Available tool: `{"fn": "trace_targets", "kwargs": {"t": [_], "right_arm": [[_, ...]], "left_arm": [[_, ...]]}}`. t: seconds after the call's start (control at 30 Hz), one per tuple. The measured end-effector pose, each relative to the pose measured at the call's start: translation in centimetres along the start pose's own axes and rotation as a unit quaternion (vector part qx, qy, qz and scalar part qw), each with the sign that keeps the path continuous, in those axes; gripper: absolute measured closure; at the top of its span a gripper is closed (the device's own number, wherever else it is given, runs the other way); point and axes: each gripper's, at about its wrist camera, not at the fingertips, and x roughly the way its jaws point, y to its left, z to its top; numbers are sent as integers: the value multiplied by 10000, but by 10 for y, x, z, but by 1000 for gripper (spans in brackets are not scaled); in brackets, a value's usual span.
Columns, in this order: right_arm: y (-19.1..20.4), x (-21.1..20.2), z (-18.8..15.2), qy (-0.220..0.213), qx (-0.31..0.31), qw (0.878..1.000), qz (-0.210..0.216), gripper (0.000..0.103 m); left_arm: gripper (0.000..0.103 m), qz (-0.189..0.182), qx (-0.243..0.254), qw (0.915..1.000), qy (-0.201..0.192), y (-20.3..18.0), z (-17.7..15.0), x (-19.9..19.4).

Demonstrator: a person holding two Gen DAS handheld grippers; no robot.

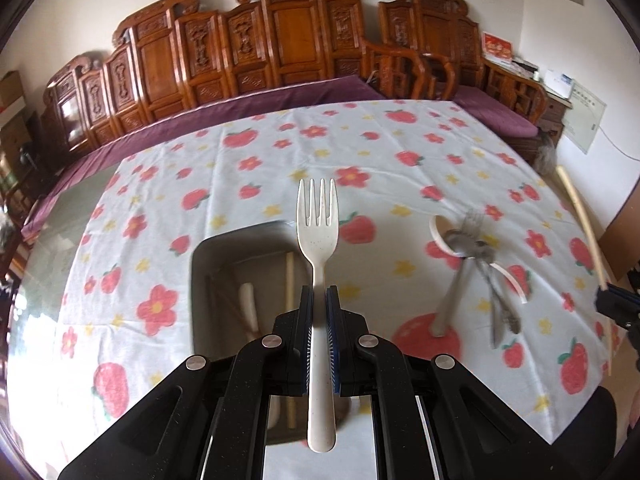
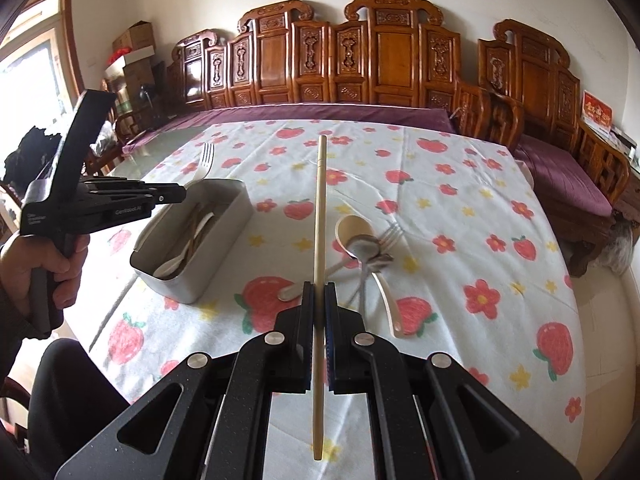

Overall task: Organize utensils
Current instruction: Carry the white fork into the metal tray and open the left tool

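My left gripper point(image 1: 319, 294) is shut on a white plastic fork point(image 1: 318, 236), tines pointing away, held above the grey utensil box point(image 1: 200, 264); the gripper also shows in the right wrist view point(image 2: 182, 192). The box point(image 2: 216, 248) holds a white spoon and wooden sticks. My right gripper point(image 2: 319, 290) is shut on a beige chopstick point(image 2: 320, 216), held above the table. A heap of utensils point(image 2: 368, 252) lies on the cloth: a beige spoon, metal spoons, a metal fork; it also shows in the left wrist view point(image 1: 476, 256).
The table wears a white cloth with red strawberries and flowers point(image 2: 460, 208). A carved wooden bench with purple cushions point(image 2: 360, 80) stands behind. The chopstick and right gripper show at the right edge of the left wrist view point(image 1: 588, 228).
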Motion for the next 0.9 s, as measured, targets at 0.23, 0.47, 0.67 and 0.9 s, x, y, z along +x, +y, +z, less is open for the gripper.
{"fn": "trace_targets", "kwargs": {"t": [0.23,0.47,0.67,0.9], "right_arm": [[14,22,2,99,-52,9998,158,97],[24,44,-2,270,-94,9993,255,97],[32,56,-5,389,-137,9987,284,97],[42,62,0,422,-149,9985,306,97]], "left_arm": [[97,150,-218,9993,252,33,-8,29],[97,134,-328,9984,446,44,-22,59],[93,163,-349,9980,496,45,-28,66],[75,135,-363,9992,135,47,-30,43]]}}
